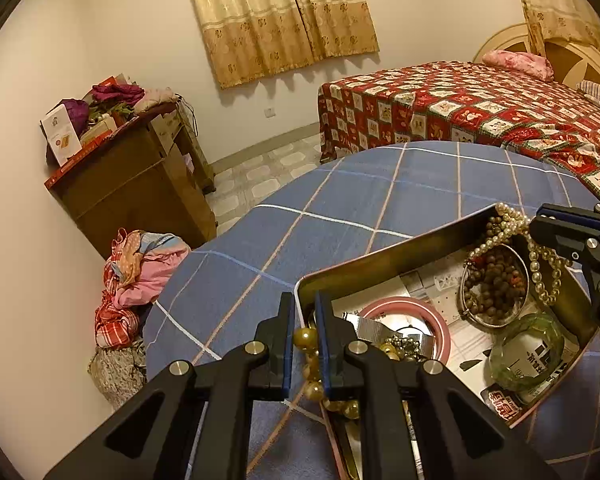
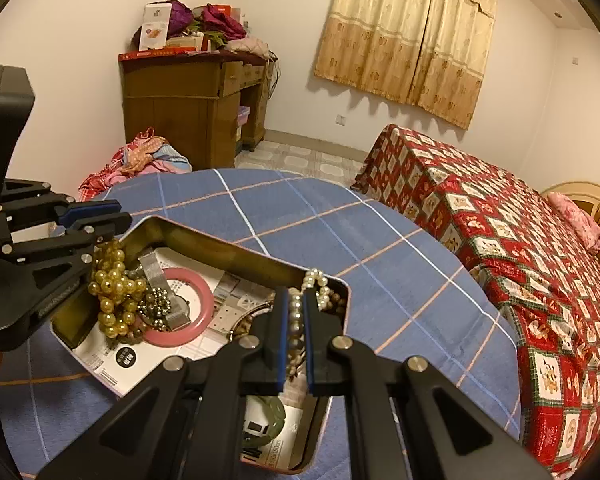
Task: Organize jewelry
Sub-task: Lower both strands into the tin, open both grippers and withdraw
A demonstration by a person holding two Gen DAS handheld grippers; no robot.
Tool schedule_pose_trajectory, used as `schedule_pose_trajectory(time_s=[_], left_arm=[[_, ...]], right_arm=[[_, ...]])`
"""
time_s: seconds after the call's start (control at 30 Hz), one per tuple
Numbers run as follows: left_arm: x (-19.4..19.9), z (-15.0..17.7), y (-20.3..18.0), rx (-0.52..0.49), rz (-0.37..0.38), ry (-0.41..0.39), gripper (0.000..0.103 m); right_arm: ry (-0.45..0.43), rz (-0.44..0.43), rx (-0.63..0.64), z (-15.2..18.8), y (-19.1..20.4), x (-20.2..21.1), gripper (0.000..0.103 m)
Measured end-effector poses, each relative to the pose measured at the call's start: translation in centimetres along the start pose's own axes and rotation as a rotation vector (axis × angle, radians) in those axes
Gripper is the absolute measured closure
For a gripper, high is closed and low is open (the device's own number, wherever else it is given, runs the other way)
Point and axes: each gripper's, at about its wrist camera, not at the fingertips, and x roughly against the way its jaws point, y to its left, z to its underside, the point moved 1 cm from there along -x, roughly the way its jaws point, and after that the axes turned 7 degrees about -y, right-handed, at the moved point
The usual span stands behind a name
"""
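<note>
An open metal tin (image 1: 384,256) (image 2: 220,244) sits on the blue checked tablecloth. My left gripper (image 1: 304,312) is shut on a gold bead necklace (image 1: 308,340) at the tin's near-left corner; it also shows in the right wrist view (image 2: 112,284). My right gripper (image 2: 296,308) is shut on a white pearl necklace (image 2: 296,320) at the tin's far corner; the pearls also show in the left wrist view (image 1: 540,264). Inside lie a pink bangle (image 1: 440,316) (image 2: 204,292), a brown bead string in a metal ring (image 1: 496,280) and a green bangle (image 1: 528,348).
The round table (image 1: 340,208) fills the foreground. A bed with a red patterned cover (image 1: 480,108) (image 2: 520,248) stands beyond it. A wooden cabinet (image 1: 140,184) piled with boxes and clothes is by the wall, with a heap of clothes (image 1: 140,268) on the floor.
</note>
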Motion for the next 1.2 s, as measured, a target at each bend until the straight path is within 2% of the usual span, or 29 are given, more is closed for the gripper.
schedule_pose_trajectory(time_s=[0.77, 0.8, 0.83, 0.87, 0.9, 0.93, 1.0, 1.03, 1.1, 1.2], left_arm=[[-0.7, 1.0, -0.2, 0.019, 0.006, 0.032, 0.092], [-0.6, 1.0, -0.2, 0.016, 0.004, 0.036, 0.089], [-0.5, 1.1, -0.3, 0.011, -0.011, 0.037, 0.077], [-0.3, 1.1, -0.3, 0.01, -0.02, 0.034, 0.052], [0.1, 1.2, -0.2, 0.014, -0.038, 0.019, 0.038], [0.9, 1.2, 0.1, 0.024, -0.066, -0.013, 0.019], [2.3, 1.2, 0.5, 0.042, -0.065, -0.058, 0.016], [2.9, 1.3, 0.7, 0.048, -0.052, -0.063, 0.016], [4.2, 1.6, 1.1, 0.054, -0.08, -0.07, 0.016], [6.1, 2.0, 1.7, 0.077, -0.083, -0.091, 0.016]], right_arm=[[0.039, -0.003, 0.01, 1.3, 0.4, -1.0, 0.094], [0.035, -0.005, 0.012, 1.4, 0.4, -0.9, 0.092], [0.037, -0.014, 0.013, 1.5, 0.4, -0.9, 0.08], [0.039, -0.018, 0.014, 1.6, 0.4, -0.9, 0.06], [0.035, -0.009, 0.016, 1.7, 0.4, -0.7, 0.05], [0.027, 0.005, 0.019, 1.8, 0.3, -0.4, 0.037], [0.015, 0.036, 0.023, 2.2, 0.1, 0.5, 0.036], [0.02, 0.053, 0.017, 2.4, -0.2, 1.0, 0.036], [0.018, 0.066, -0.005, 2.8, -0.8, 2.0, 0.036], [-0.008, 0.094, -0.032, 3.3, -1.5, 4.0, 0.031]])
